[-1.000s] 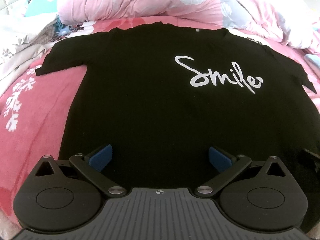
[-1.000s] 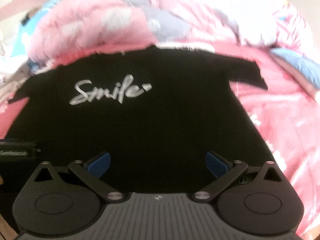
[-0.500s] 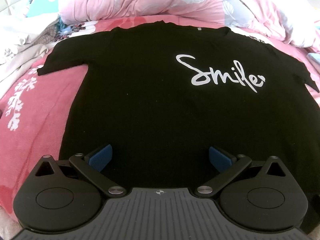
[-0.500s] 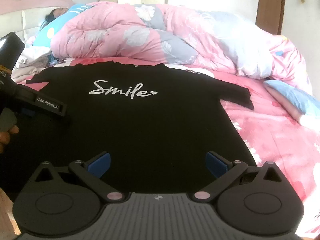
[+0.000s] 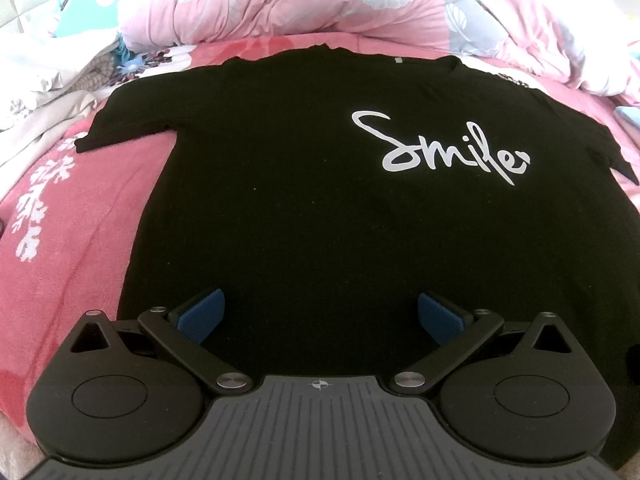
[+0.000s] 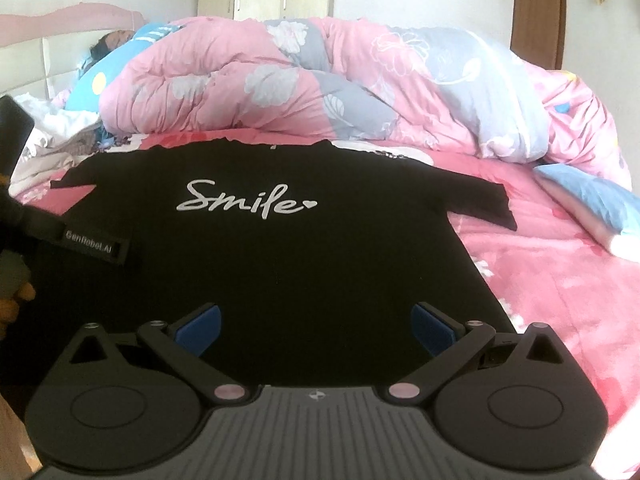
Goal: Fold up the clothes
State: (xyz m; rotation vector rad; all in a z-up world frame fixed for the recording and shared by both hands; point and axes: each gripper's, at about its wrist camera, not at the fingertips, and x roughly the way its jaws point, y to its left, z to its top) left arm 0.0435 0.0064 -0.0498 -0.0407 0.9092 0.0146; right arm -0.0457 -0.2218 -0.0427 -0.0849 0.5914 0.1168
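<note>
The black Smile T-shirt (image 5: 304,208) lay flat: soft, limp; best pinched at hem corners; left gripper (image 5: 320,316) and right gripper (image 6: 316,326) both gaped empty

Both grippers were held low with fingers spread wide apart: the left gripper (image 5: 320,314) and the right gripper (image 6: 316,324) gripped nothing.

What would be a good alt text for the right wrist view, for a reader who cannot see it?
A black T-shirt with white "Smile" lettering lies flat, front up, on a pink bedspread, seen past the right gripper, whose jaws stand open and empty. A bunched pink and grey quilt lies behind the shirt, and the left gripper shows at the left edge.
</note>
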